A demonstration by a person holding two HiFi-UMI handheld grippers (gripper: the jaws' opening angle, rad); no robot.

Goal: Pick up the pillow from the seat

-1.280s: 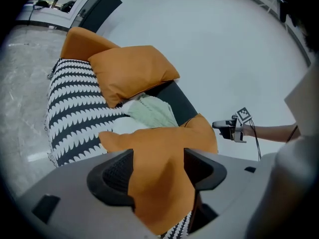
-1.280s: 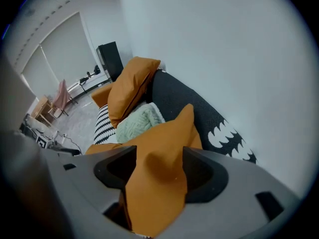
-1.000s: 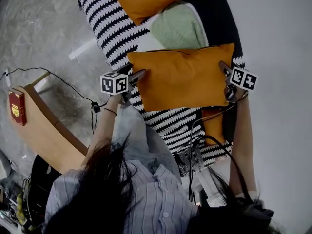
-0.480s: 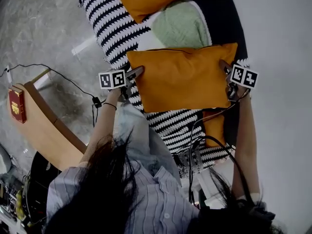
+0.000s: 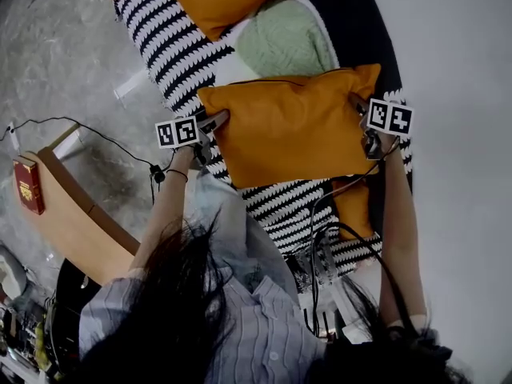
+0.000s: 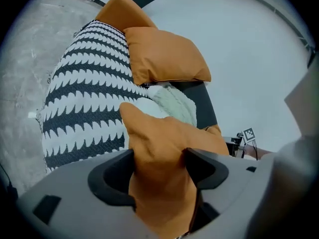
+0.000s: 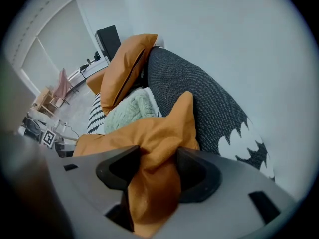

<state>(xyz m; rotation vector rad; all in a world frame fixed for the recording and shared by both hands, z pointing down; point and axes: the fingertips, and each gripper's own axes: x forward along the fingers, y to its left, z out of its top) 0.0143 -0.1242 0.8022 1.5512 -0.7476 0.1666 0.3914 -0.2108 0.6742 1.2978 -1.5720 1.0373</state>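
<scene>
**Both claws nip the pillow's ends**

The rectangular orange fabric pillow [image 5: 292, 126] lies across the black-and-white zigzag seat cover [image 5: 172, 46]. The left gripper [image 5: 218, 121] at its 9 o'clock corner and the right gripper [image 5: 358, 105] at 3 o'clock have just been closing. Each pinches bunched fabric, likely for an even lift. A pale green knitted cushion [image 5: 280, 42] crowds the 12 o'clock edge, but straight up looks free.

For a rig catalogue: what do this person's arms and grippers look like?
Grey left gripper and right gripper, dark jaws, each with a black-and-white marker cube. Black cable by the right one. Bare forearms, striped shirt, dark left wristband. Both jaws just closed further on the pillow.
</scene>
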